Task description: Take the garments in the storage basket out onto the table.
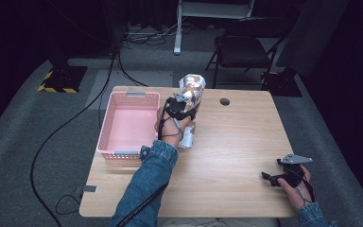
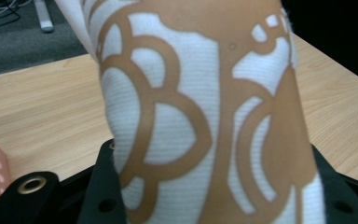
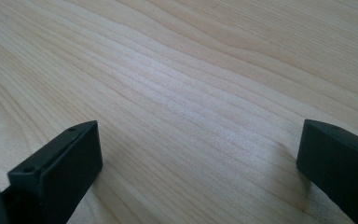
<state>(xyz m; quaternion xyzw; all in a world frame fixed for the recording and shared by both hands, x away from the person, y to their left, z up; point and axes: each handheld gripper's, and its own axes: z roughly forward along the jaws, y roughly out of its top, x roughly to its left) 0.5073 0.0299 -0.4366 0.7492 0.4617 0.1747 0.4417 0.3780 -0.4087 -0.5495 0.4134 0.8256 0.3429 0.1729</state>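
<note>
Item: patterned cloth (image 2: 205, 116), clamped in my left gripper (image 1: 182, 108) beside pink basket (image 1: 105, 126), right gripper (image 1: 276, 177) open, idle; risk: trailing end snags basket rim, slips free.

Table brightly lit, surroundings dark, close cloth soft-focused

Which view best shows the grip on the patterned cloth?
The left gripper view: the brown-and-white cloth fills the space between the left gripper's closed jaws. The high view shows it small, hanging beside the pink basket. The right gripper view shows bare table.
</note>
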